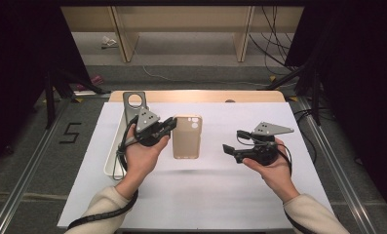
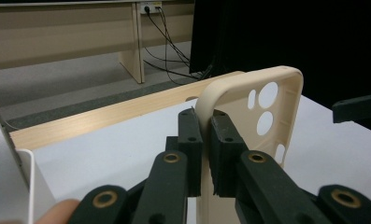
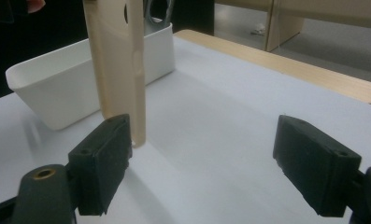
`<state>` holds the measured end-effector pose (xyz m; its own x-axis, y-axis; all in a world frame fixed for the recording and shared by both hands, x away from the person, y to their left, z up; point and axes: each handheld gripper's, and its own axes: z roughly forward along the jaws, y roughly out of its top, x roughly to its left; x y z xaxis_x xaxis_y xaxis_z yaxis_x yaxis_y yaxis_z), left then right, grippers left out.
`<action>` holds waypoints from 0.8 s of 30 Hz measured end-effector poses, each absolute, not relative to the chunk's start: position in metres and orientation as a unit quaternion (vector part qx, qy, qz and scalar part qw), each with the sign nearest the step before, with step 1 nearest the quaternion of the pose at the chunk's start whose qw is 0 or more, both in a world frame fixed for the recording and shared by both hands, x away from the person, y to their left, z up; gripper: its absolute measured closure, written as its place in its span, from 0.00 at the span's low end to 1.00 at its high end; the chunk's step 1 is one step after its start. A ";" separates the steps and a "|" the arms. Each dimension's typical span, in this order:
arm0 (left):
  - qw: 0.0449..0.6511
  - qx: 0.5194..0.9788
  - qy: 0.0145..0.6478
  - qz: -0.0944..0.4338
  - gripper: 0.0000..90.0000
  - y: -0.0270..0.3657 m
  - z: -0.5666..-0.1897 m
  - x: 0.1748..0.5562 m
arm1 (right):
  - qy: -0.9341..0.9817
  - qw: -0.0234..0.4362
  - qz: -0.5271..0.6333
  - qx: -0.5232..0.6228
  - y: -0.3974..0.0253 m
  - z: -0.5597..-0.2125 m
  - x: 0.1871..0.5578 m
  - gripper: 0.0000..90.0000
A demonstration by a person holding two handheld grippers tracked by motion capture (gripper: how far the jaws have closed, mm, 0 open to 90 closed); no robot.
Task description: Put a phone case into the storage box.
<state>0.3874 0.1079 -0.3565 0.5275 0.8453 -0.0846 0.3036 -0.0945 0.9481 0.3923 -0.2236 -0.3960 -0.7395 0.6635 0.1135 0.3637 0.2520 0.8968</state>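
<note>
While pinched by its side wall in the left claw (image 2: 203, 140), hung clear of the surface (image 1: 220, 195) near the middle: a beige case (image 1: 186, 136), with a shadow showing beneath it in the high view. Sat just right of a white tray (image 1: 111, 155), which carried a grey plate (image 1: 132, 105) at its far end. Left jaws pressed together on the case's thin left edge, one inside the shell and one outside. Right claw (image 1: 232, 141) held spread wide, nothing between its pads, a little to the right of the case and aimed at it.

Judged light, thin-walled and somewhat flexible, probably soft plastic or rubbery; likely to bow or twist if taken by one rim only. Looked smooth, so could slip under a weak pinch. Not fragile. Best taken on a long side wall away from the camera holes, where the rim is continuous; a second hold on the opposite long wall would keep it from sagging.

Long axis ran away from the person, toward the far edge of the surface. Camera cutouts (image 2: 267, 105) pointed to the far end, plain end nearest the person. From the right claw's view, seen edge-on (image 3: 120, 70) and standing nearly upright in that picture.
</note>
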 end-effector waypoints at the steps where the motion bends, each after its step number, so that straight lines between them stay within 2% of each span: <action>1: 0.530 0.695 0.413 0.257 0.93 0.109 -0.356 0.387 | 0.777 0.146 0.516 0.331 -0.225 -0.396 0.392 0.23; 24: 0.525 0.690 0.419 0.269 0.93 0.128 -0.349 0.390 | 0.768 0.155 0.516 0.346 -0.249 -0.398 0.379 0.23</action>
